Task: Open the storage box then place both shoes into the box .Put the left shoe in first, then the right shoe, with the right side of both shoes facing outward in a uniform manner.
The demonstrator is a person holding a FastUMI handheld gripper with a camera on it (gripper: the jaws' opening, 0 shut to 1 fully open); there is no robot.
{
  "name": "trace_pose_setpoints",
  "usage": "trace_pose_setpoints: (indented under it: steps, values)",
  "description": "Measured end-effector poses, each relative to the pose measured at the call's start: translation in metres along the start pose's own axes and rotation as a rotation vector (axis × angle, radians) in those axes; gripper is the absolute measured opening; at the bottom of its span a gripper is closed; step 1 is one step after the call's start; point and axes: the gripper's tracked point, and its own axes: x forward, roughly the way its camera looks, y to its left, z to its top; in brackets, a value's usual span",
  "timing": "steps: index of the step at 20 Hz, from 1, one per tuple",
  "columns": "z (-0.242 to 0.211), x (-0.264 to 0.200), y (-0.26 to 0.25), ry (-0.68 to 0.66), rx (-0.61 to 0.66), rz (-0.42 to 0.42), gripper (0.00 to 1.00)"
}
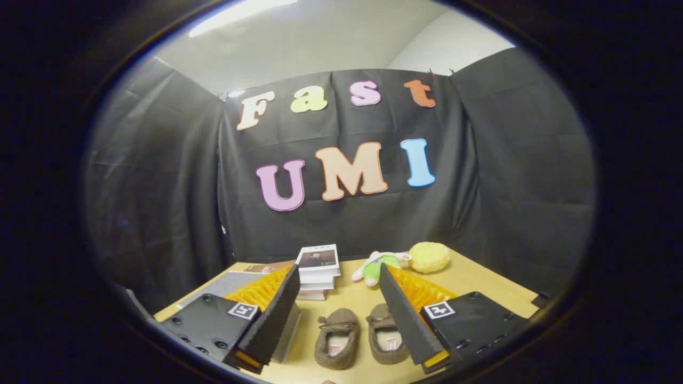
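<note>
- Gripper view: the hand-held gripper [337, 312] hangs above the near end of the light wooden surface [480, 280], its two fingers spread wide with nothing between the pads.
- Below and between the fingers lie two brown suede slippers with bows, toes pointing away: the one on the left [336, 337] in full sight, the one on the right [387, 333] partly behind the right finger.
- The storage box I cannot pick out for certain; a pale flat edge shows beside the left finger, too hidden to name.
- By my reckoning nothing is started: the box needs finding and opening first, so the next move calls for turning toward it, not the slippers.
- Beyond the fingers: a stack of white books [318, 271], a grey flat sheet [224, 285], a green-and-pink soft doll [378, 266] touching a yellow fluffy ball [429, 257].
- Black cloth walls the booth on three sides; pale ceiling above.
</note>
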Motion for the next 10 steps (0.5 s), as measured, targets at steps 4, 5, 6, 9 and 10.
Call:
trace_pose_setpoints:
  steps: [4,5,6,9,10]
  values:
    - [-0.015,0.000,0.015,0.018,0.156,0.052,0.98]
    - [-0.024,0.000,0.023,0.037,0.221,0.074,0.98]
    - [-0.033,0.000,0.032,0.054,0.295,0.098,0.98]
    - [-0.060,0.001,0.055,0.103,0.562,0.144,0.98]
    - [-0.069,0.002,0.060,0.117,0.650,0.141,0.98]
